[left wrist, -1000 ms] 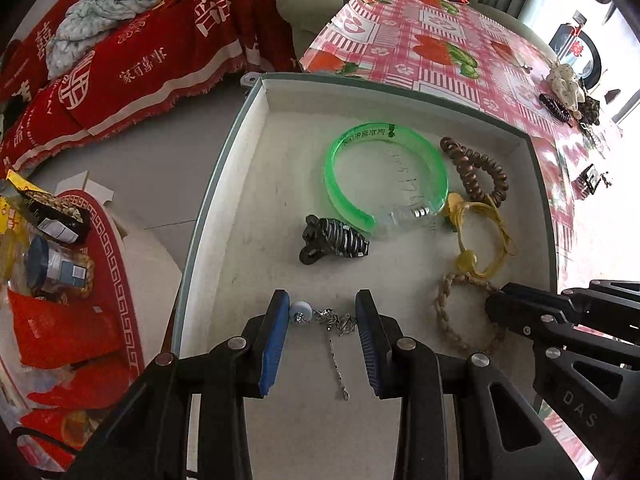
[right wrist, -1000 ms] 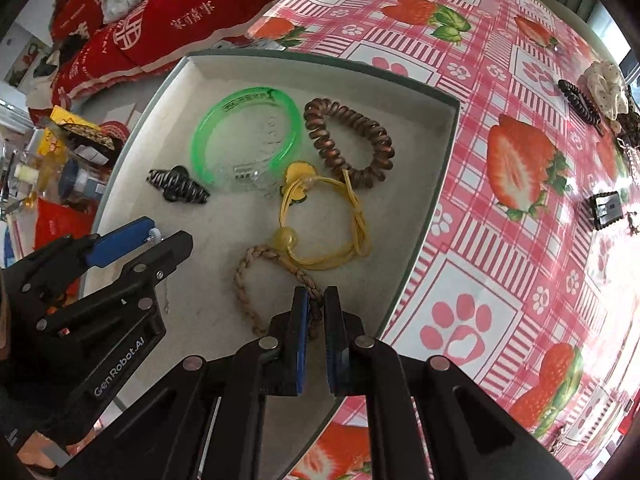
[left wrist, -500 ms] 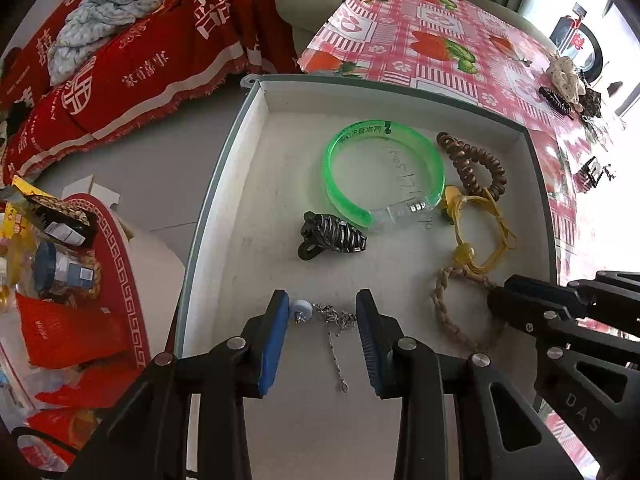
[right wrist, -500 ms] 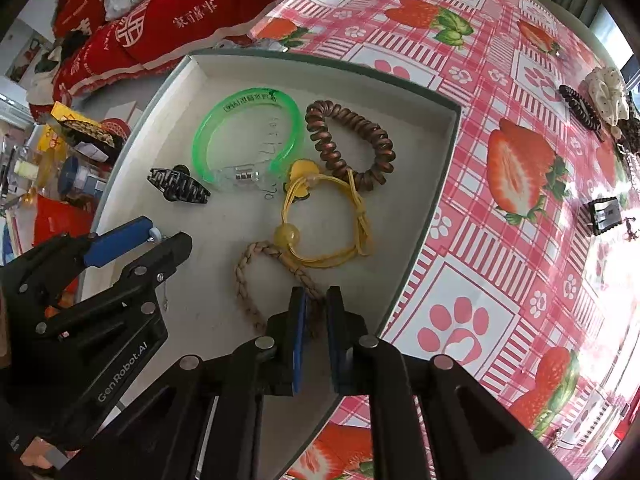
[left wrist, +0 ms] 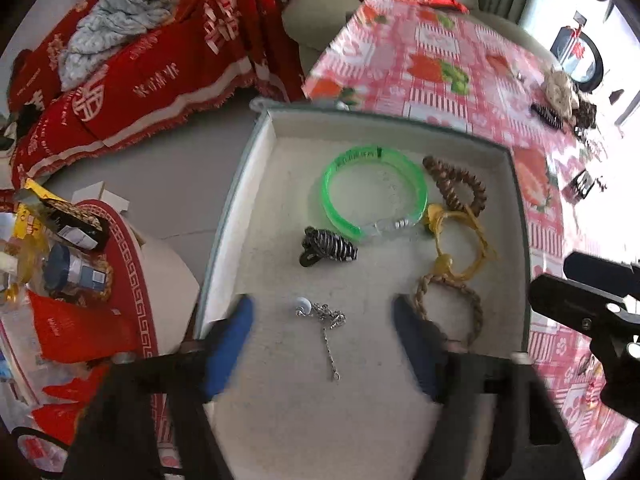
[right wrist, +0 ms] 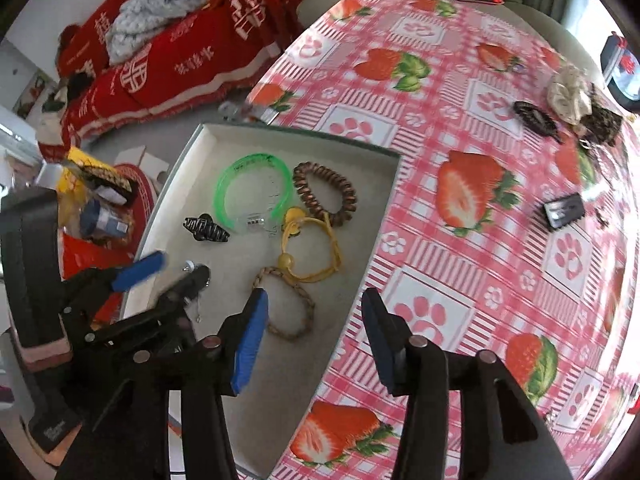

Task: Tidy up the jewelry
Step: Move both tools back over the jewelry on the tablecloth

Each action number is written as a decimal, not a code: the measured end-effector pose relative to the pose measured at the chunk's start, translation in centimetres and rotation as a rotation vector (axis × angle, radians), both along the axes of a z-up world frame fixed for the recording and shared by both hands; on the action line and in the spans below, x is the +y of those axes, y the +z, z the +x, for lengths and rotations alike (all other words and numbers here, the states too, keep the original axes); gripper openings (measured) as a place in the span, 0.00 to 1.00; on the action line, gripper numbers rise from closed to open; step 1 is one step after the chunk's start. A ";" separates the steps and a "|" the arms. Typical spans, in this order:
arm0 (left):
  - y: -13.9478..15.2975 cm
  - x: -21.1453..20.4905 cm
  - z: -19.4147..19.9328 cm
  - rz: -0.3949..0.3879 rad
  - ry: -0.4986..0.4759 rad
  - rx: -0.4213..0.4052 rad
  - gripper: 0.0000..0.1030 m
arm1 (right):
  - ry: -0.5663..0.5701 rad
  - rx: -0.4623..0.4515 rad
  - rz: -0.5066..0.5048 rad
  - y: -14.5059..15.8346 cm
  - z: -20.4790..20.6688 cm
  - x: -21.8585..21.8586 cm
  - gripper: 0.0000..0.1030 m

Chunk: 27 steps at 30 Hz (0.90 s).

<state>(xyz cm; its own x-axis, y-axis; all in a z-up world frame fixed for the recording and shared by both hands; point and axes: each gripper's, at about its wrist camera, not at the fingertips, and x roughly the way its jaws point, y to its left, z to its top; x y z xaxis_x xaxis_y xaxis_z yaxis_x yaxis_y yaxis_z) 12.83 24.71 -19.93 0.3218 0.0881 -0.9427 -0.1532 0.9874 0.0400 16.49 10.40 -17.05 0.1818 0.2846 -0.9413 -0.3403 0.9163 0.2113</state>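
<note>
**Both grippers wide open over the jewelry tray**

Left gripper (left wrist: 322, 316) spread wide above the tray's near edge, blue pads (left wrist: 230, 340) blurred, holding nothing. Between those pads, flat on the tray (left wrist: 256, 184) floor near its near-left corner: a silver chain necklace (left wrist: 326, 326) with a white bead at one end, touched by neither finger. Right gripper (right wrist: 314, 320) likewise wide open and empty, poised over the tray's right edge, one finger above the tray, the other above the strawberry tablecloth (right wrist: 460, 184).

Elsewhere in the tray: green bangle (left wrist: 374, 194) toward the far edge, brown spiral hair tie (left wrist: 456, 184) just beside it toward the far-right corner, black claw clip (left wrist: 326, 246) near the middle, yellow cord bracelet (left wrist: 460, 240) touching the bangle and hair tie, braided tan bracelet (left wrist: 448, 304) by the near-right edge, overlapped by the yellow cord.

Well apart on the tablecloth's far side: a cream scrunchie (right wrist: 568, 96), a dark hair clip (right wrist: 536, 118), a small black clip (right wrist: 564, 210).
</note>
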 end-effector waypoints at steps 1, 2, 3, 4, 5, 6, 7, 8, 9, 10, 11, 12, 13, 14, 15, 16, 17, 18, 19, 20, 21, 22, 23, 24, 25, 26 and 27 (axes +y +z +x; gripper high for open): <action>0.2 -0.2 -0.1 0.003 -0.004 -0.001 0.78 | -0.010 0.001 0.003 0.2 -0.2 -0.5 0.51; 0.3 -0.3 -0.2 0.004 -0.005 0.001 0.78 | -0.022 0.002 0.007 0.3 -0.3 -1.1 0.51; 0.5 -0.4 -0.3 0.007 -0.006 0.005 0.78 | -0.032 0.005 0.010 0.3 -0.4 -1.4 0.51; 0.6 -0.5 -0.4 0.007 -0.008 0.008 0.78 | -0.044 0.009 0.013 0.3 -0.5 -1.9 0.51; 0.6 -0.6 -0.5 0.009 -0.010 0.010 0.78 | -0.056 0.014 0.014 0.3 -0.5 -2.4 0.51; 0.7 -0.7 -0.6 0.012 -0.014 0.013 0.78 | -0.068 0.017 0.016 0.3 -0.7 -2.8 0.51; 0.8 -0.9 -0.7 0.014 -0.017 0.015 0.78 | -0.082 0.019 0.016 0.3 -0.9 -3.3 0.51; 0.9 -1.1 -0.8 0.016 -0.023 0.019 0.78 | -0.094 0.020 0.017 0.4 -1.1 -3.9 0.51; 1.0 -1.3 -0.9 0.017 -0.027 0.022 0.90 | -0.109 0.023 0.017 0.4 -1.3 -4.6 0.51; 1.1 -1.6 -1.0 0.019 -0.029 0.024 1.00 | -0.121 0.025 0.018 0.4 -1.5 -5.2 0.52; 1.3 -1.9 -1.1 0.026 -0.030 0.015 1.00 | -0.135 0.029 0.019 0.4 -1.6 -5.9 0.52; 1.5 -2.4 -1.2 0.030 -0.044 0.011 1.00 | -0.153 0.033 0.021 0.4 -1.9 -6.7 0.56; 1.6 -2.9 -1.2 0.033 -0.055 0.012 1.00 | -0.166 0.035 0.022 0.4 -2.0 -7.3 0.57; 1.7 -3.4 -1.2 0.036 -0.069 0.015 1.00 | -0.180 0.037 0.022 0.4 -2.2 -8.0 0.57; 1.8 -4.0 -1.2 0.039 -0.087 0.016 1.00 | -0.194 0.039 0.021 0.4 -2.4 -8.7 0.57; 1.9 -4.8 -1.2 0.039 -0.108 0.016 1.00 | -0.213 0.043 0.020 0.4 -2.6 -9.6 0.57; 2.0 -5.2 -1.2 0.038 -0.121 0.016 1.00 | -0.226 0.046 0.020 0.3 -2.8 -10.2 0.57; 2.3 -6.2 -1.2 0.034 -0.147 0.014 1.00 | -0.241 0.050 0.018 0.3 -3.0 -10.9 0.58; 2.4 -6.7 -1.2 0.033 -0.159 0.013 1.00 | -0.259 0.055 0.017 0.2 -3.3 -11.8 0.59; 2.6 -7.5 -1.3 0.029 -0.178 0.012 1.00 | -0.276 0.059 0.014 0.1 -3.5 -12.7 0.64; 2.8 -8.4 -1.3 0.025 -0.202 0.010 1.00 | -0.298 0.064 0.013 -0.1 -3.8 -13.6 0.77; 3.0 -9.4 -1.3 0.022 -0.224 0.008 1.00 | -0.313 0.065 0.016 -0.1 -4.1 -14.4 0.79; 3.1 -10.0 -1.3 0.020 -0.236 0.007 1.00 | -0.330 0.066 0.018 -0.2 -4.4 -15.2 0.79; 3.3 -10.9 -1.3 0.014 -0.256 0.006 1.00 | -0.348 0.071 0.012 -0.3 -4.8 -16.1 0.79; 3.5 -11.8 -1.2 0.008 -0.276 0.006 1.00 | -0.361 0.075 0.008 -0.4 -5.0 -16.8 0.79; 3.6 -12.4 -1.2 0.006 -0.287 0.007 1.00 | -0.376 0.079 0.003 -0.5 -5.3 -17.6 0.79; 3.7 -13.3 -1.1 0.004 -0.308 0.007 1.00 | -0.391 0.083 -0.002 -0.6 -5.5 -18.4 0.79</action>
<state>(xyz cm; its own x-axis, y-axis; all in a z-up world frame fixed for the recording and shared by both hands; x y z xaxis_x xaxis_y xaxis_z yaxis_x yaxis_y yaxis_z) 11.70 11.37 -16.19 0.3274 -0.0090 -0.9449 0.1535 0.9872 0.0438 10.95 -8.02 -17.63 0.1998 0.2068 -0.9578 0.0526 0.9738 0.2212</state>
